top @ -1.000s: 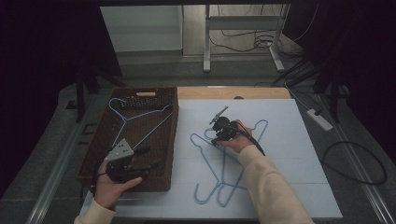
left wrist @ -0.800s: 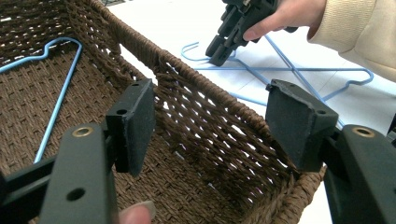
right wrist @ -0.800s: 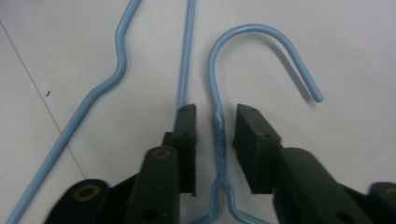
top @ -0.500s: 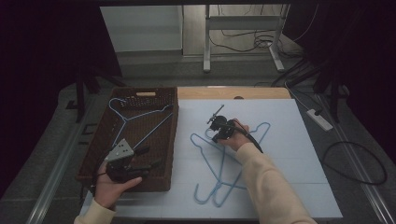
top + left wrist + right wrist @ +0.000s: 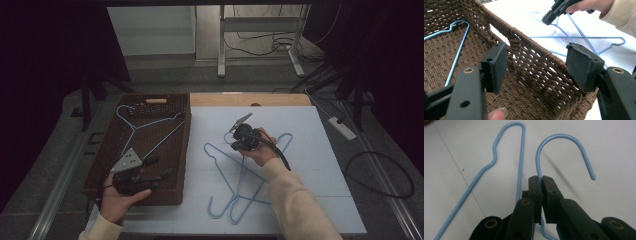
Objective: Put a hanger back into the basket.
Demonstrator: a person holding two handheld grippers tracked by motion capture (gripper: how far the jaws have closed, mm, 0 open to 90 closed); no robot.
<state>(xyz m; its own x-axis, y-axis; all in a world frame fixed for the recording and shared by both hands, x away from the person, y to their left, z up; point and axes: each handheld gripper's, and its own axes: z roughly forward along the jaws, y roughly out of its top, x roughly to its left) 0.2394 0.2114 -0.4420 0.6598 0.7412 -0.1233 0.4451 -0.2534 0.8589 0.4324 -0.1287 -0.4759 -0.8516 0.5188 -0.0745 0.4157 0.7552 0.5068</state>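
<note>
Gripping: the right gripper (image 5: 541, 178) has its jaws pressed together on the neck of a light-blue wire hanger (image 5: 564, 147), just below the hook; they have just been closing, with that wire between them.
Held hanger: in the right gripper view its hook curves up and over, clear of the white surface, throwing a soft shadow on it.
Second hanger: another blue hanger (image 5: 499, 157) lies flat just beside the held one; in the high view the two cross on the white sheet.
Left gripper (image 5: 536, 65): jaws stand well apart with nothing between them, hovering over the near right corner of the basket.
Basket: a dark brown woven basket (image 5: 107, 167) sits at the left of the table, touching the sheet's edge, with one more blue hanger (image 5: 145, 125) lying inside.
Surface: a pale white-blue sheet (image 5: 320, 165) covers most of the tabletop; a strip of bare wood (image 5: 280, 99) shows along its far edge.
Room: dim, dark at both sides; a metal stand (image 5: 260, 30), loose cables and a power strip (image 5: 340, 127) are on the grey floor.
</note>
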